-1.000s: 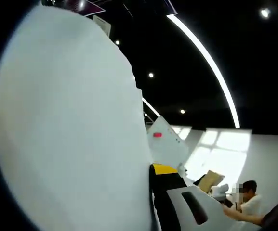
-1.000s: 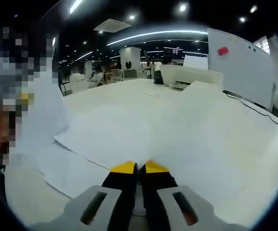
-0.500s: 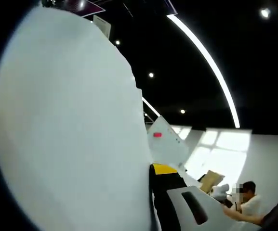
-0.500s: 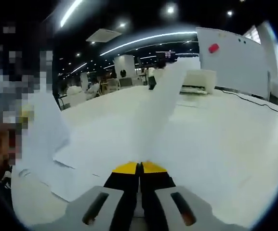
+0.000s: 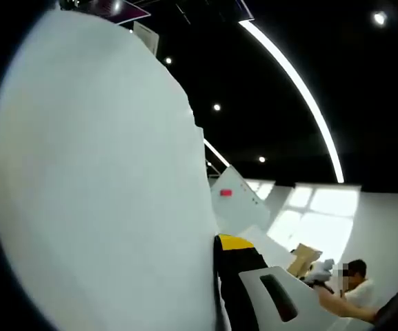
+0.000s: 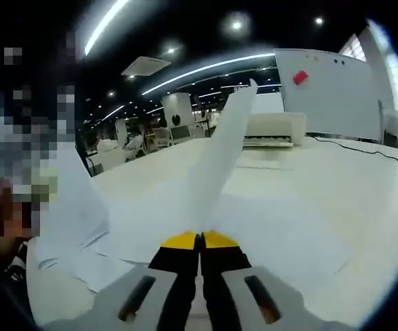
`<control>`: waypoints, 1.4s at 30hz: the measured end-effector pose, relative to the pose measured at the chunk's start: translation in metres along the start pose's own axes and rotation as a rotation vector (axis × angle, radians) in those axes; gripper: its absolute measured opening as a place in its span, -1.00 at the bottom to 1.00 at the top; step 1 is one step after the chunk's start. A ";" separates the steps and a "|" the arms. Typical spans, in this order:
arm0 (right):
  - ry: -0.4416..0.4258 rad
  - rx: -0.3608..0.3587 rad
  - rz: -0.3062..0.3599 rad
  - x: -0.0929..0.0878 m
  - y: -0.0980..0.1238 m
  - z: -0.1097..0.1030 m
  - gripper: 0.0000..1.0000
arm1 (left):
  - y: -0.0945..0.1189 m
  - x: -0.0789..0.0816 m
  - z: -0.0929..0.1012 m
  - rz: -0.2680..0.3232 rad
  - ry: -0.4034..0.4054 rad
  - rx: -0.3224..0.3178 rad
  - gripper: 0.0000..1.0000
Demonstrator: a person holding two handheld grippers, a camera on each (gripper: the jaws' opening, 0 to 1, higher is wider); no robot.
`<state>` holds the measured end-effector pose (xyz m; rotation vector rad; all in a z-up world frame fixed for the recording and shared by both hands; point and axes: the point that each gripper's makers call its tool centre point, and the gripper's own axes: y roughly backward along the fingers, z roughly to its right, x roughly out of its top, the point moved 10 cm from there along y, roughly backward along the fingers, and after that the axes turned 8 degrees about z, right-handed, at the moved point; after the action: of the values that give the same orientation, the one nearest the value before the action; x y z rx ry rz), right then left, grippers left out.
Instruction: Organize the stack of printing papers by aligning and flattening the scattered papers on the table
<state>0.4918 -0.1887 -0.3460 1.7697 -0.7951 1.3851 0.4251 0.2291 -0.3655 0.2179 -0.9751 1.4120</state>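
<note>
Right tool (image 6: 200,239) has its yellow-tipped jaws together, clamped on the near edge of a lifted sheet (image 6: 216,162). The sheet rises from the jaws, bowed and edge-on, above the scattered papers (image 6: 88,265) that lie on the white tabletop (image 6: 364,207).

Left tool (image 5: 216,243): one yellow-tipped jaw shows, pressed against a big white sheet held up (image 5: 102,179) close to the lens. It looks clamped on that sheet, but the other jaw is hidden behind it, so I cannot tell for sure.

Handling, as a judgement: the paper is light, thin and floppy. It curls under its own weight, slides easily over other sheets and creases if pinched hard. Best hold is at an edge or corner with a shallow bite, then lower it flat.

The right gripper view gives the tabletop, the loose papers left of the tool, a printer-like white box (image 6: 274,127) and a whiteboard (image 6: 330,93) behind the lifted sheet. The left gripper view looks upward: dark ceiling with a light strip (image 5: 295,89), and a seated person (image 5: 354,286) low right of the held sheet.
</note>
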 end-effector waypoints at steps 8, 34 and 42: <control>-0.020 0.008 0.020 0.008 -0.002 0.008 -1.00 | 0.000 0.000 0.001 0.000 0.001 -0.001 -0.87; -0.029 0.042 0.151 0.050 0.001 0.022 -1.00 | 0.000 0.000 0.000 -0.002 0.005 -0.001 -0.87; -0.008 0.046 0.183 0.059 0.007 0.019 -1.00 | 0.000 0.000 0.000 -0.004 0.006 -0.001 -0.87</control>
<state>0.5090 -0.2106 -0.2896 1.7744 -0.9560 1.5264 0.4255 0.2289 -0.3655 0.2144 -0.9706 1.4078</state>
